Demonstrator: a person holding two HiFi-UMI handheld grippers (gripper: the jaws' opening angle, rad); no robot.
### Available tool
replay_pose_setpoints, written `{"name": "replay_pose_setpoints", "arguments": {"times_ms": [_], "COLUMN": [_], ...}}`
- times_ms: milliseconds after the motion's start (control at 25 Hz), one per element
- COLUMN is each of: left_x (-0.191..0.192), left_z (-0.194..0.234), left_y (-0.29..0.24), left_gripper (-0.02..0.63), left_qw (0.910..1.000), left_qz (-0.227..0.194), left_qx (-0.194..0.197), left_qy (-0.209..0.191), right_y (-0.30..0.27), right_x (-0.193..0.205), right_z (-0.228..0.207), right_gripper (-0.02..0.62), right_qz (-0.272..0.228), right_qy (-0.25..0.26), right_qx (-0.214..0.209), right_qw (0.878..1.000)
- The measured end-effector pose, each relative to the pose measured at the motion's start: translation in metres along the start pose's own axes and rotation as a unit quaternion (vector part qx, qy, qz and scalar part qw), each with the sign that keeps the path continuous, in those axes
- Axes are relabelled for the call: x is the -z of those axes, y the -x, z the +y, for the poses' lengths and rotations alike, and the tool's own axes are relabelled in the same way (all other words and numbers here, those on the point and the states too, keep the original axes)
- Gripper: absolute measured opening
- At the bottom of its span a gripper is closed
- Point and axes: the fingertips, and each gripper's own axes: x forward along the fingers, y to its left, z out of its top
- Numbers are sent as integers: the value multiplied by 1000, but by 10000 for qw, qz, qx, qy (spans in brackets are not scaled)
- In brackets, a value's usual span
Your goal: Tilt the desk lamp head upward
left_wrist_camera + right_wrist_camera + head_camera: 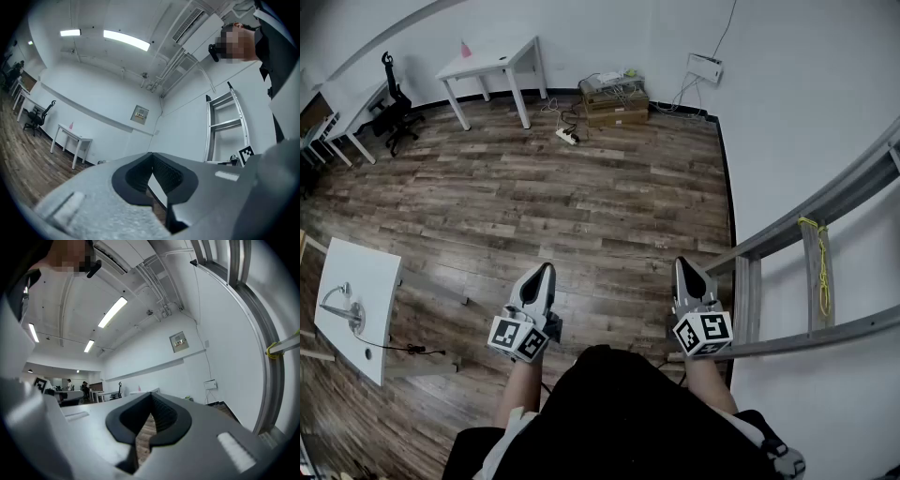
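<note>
Far left: small white desk [380, 272] carrying the desk lamp [342, 307], well apart from both claws. Centre: left claw [546, 270], jaws pressed together with nothing between them, over the wooden floor [581, 187]. Right: right claw [682, 264], likewise pressed together and empty, beside a metal frame [752, 281].

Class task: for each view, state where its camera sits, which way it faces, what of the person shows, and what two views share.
Head view: on the person's head, facing steeply down at the wood floor; shows torso, left gripper and right gripper.
Left gripper view: on the left gripper, facing along its shut jaws toward the white wall; dark clothing top right.
Right gripper view: on the right gripper, facing along its shut jaws; dark clothing top left.
Shared: yellow cord, in head and right gripper views.
</note>
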Motion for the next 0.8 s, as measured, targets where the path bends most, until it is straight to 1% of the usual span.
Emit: {"name": "replay_pose_setpoints", "arguments": {"times_ms": [200, 400, 680, 800], "left_x": [9, 21, 17, 14], "left_z": [-2, -6, -16, -25], "left_y": [-3, -3, 0, 2], "left_gripper": [-2, -2, -1, -2], "left_qw": [10000, 9999, 10000, 9999], "left_qz": [22, 18, 14, 39], "left_qx": [21, 119, -32, -155], "left_qy": [43, 76, 13, 65], "right_y": [2, 7, 11, 10], "right_x": [-3, -5, -5, -2], "right_z": [-11, -20, -21, -22], "right_gripper": [2, 2, 2, 2], "right_qz": [-45, -63, 38, 132], "right_qy": [-167, -118, -8, 16], "right_qx": [26, 79, -142, -263], "right_qw": [9998, 9999, 9999, 9996]}}
